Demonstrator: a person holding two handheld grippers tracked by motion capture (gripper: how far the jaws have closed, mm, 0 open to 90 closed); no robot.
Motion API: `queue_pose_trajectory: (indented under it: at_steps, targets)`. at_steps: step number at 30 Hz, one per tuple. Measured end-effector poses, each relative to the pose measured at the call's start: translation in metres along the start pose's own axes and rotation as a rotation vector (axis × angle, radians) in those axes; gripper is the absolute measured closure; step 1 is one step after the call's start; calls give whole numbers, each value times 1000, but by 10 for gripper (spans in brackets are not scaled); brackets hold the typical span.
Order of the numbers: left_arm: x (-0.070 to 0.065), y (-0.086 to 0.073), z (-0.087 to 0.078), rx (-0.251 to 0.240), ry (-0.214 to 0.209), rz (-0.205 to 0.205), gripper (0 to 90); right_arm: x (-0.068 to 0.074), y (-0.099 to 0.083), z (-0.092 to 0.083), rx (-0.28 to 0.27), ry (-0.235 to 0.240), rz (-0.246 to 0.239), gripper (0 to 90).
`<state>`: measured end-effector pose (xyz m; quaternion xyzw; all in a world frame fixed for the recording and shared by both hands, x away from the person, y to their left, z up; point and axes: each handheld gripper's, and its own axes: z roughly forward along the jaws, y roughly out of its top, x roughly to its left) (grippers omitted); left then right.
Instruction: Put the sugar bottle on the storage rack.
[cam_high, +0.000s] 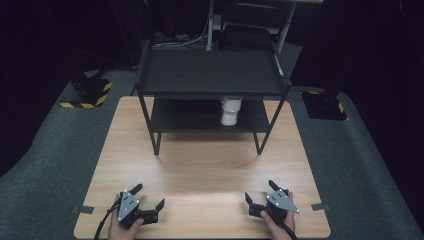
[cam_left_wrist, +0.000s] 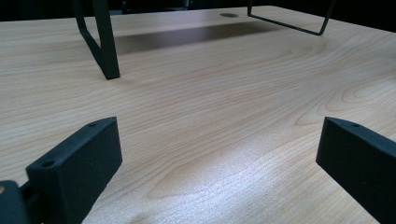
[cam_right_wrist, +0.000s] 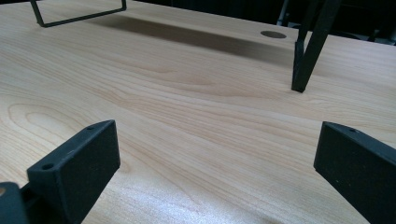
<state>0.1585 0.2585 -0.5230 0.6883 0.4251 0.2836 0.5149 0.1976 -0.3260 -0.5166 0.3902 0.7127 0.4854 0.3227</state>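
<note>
A black two-tier shelf rack (cam_high: 210, 75) stands at the far half of the wooden table (cam_high: 200, 170). On its lower tier sits a white cup-like object (cam_high: 230, 111), partly hidden by the top tier. My left gripper (cam_high: 148, 196) rests open near the table's front left, held by a hand. At the front right my right gripper (cam_high: 260, 192) is open too. Nothing lies between either pair of jaws. In the left gripper view (cam_left_wrist: 219, 149) a rack leg (cam_left_wrist: 107, 46) stands ahead; the right gripper view (cam_right_wrist: 217, 149) shows another leg (cam_right_wrist: 308, 56).
Grey carpet surrounds the table. Black blocks with yellow-black striped tape (cam_high: 87, 92) sit on the floor at the far left and far right (cam_high: 324, 105). A round cable hole (cam_right_wrist: 273, 34) lies in the tabletop near the rack. Bare wood (cam_high: 205, 172) stretches between the grippers and the rack.
</note>
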Motion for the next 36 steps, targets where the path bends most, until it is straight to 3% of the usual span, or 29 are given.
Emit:
queue_pose_trajectory:
  at_steps: [8,15,28,36]
  targets:
    - [-1,-1,-1,-6,4,5,5,-1,1,0,5,7,-1,0]
    - [-1,-1,-1,-7,0,7,5,0,4,1,24,20,-42,0]
    - [-3,-1,-1,-3,4,15,5,-2,3,1,18,23,-18,0]
    - [-2,0,0,1,3,10,5,1,4,1,24,22,-54,0]
